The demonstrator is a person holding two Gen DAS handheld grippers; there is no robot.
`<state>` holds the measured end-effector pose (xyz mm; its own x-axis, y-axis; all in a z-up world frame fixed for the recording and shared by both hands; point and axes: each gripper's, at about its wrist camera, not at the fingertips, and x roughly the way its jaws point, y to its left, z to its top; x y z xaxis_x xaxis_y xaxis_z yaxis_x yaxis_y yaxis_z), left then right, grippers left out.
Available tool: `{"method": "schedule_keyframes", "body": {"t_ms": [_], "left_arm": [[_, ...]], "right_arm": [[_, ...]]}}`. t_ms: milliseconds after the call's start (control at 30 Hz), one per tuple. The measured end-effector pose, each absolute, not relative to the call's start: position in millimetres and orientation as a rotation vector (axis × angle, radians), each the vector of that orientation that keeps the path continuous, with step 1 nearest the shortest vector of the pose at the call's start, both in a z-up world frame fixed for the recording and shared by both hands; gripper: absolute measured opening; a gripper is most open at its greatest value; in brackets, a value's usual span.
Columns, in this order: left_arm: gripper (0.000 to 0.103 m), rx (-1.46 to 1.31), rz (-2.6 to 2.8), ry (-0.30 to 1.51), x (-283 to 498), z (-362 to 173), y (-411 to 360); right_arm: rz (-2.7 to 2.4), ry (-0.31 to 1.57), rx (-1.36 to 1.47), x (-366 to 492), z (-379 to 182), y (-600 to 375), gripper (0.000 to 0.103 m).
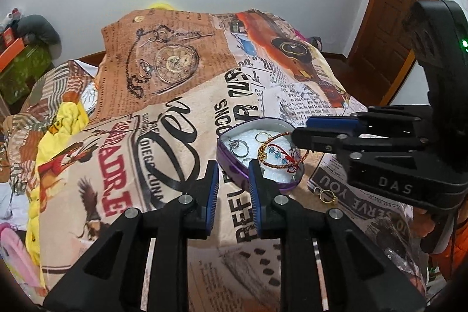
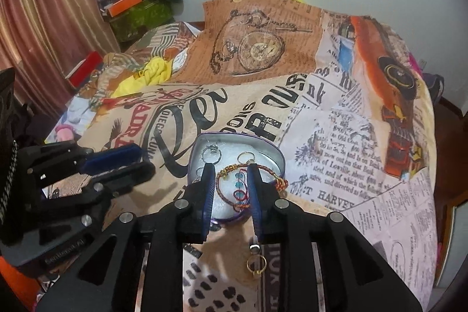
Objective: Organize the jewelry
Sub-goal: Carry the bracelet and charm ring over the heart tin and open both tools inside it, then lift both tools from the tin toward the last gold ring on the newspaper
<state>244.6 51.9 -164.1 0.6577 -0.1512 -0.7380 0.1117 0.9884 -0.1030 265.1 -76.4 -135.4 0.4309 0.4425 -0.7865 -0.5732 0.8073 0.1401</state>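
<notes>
A purple heart-shaped tin with white padding lies open on the printed bedspread. In it are silver rings, a thin gold ring and a red-and-gold braided bracelet with blue beads. My left gripper hovers at the tin's near left rim, jaws slightly apart and empty. My right gripper hangs just above the bracelet, pads apart and not pressing on it. A gold ring lies on the cover outside the tin.
The bedspread is rumpled and rises toward the wall. A yellow cloth lies bunched at the left. Boxes and clutter stand at the far left by a curtain. A wooden door is at the right.
</notes>
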Motion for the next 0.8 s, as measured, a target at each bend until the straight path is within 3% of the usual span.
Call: {"method": "schedule_keyframes", "body": {"t_ms": [200, 367, 500, 800], "left_arm": [[0.030, -0.055, -0.139, 0.819, 227, -151, 52], [0.031, -0.049, -0.143, 0.809, 215, -141, 46], [0.031, -0.046, -0.155, 0.809, 208, -138, 40], [0.035, -0.036, -0.203, 0.839, 202, -146, 20]], "right_arm": [[0.612, 0.888, -0.186, 246, -122, -81, 0.021], [0.597, 0.866, -0.183, 231, -116, -91, 0.023], [0.577, 0.845, -0.176, 221, -113, -101, 0.038], [0.503, 0.838, -0.156, 215, -117, -134, 0.038]]}}
